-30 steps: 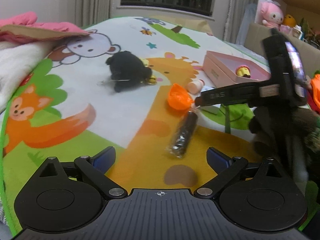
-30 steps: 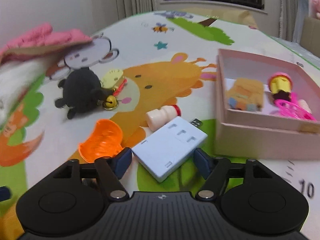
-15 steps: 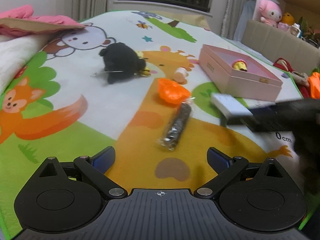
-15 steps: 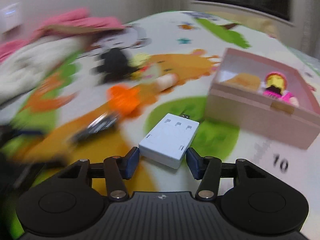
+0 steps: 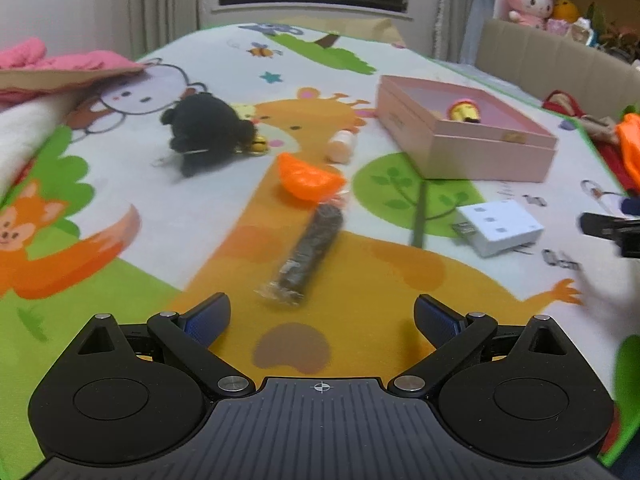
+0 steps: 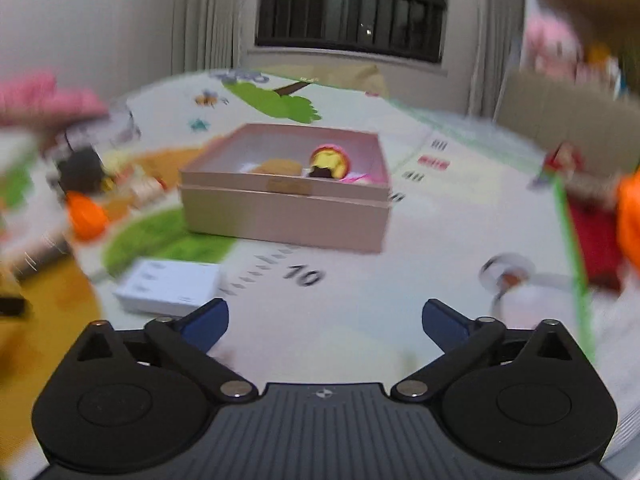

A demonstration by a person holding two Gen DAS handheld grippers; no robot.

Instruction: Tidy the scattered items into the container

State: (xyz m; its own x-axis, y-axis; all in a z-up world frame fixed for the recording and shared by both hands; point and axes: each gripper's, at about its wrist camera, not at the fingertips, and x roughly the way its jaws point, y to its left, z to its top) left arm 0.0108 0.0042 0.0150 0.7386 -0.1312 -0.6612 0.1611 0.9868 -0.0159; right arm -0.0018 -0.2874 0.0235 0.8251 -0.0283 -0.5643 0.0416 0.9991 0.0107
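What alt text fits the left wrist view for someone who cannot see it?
The open left gripper hovers over a cartoon animal play mat, aimed at a dark wrapped roll. Beyond lie an orange toy, a black plush, a white block and an open pink box.

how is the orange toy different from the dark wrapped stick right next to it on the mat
The orange toy is bright, smooth and shaped like a curved wedge; the wrapped stick is dark, long and narrow inside crinkly clear wrap. The orange toy lies farther from the left gripper, while the wrapped stick points back toward it. Both lie loose on the play mat, outside the pink box.
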